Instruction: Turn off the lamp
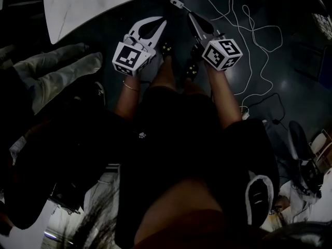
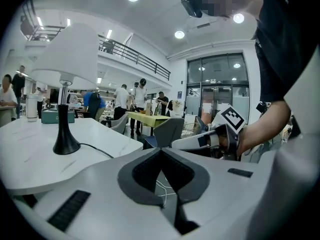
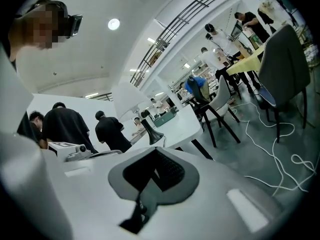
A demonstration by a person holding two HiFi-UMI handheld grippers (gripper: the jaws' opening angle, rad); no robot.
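Left gripper (image 1: 160,22) and right gripper (image 1: 192,17) are hovering beside the worktop (image 2: 30,154), both jaws clenched empty, lamp (image 2: 70,54) standing ahead, untouched.

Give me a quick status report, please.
Status: left gripper shut, empty; right gripper shut, empty. The lamp stands untouched on the table. Nothing seen blocking.
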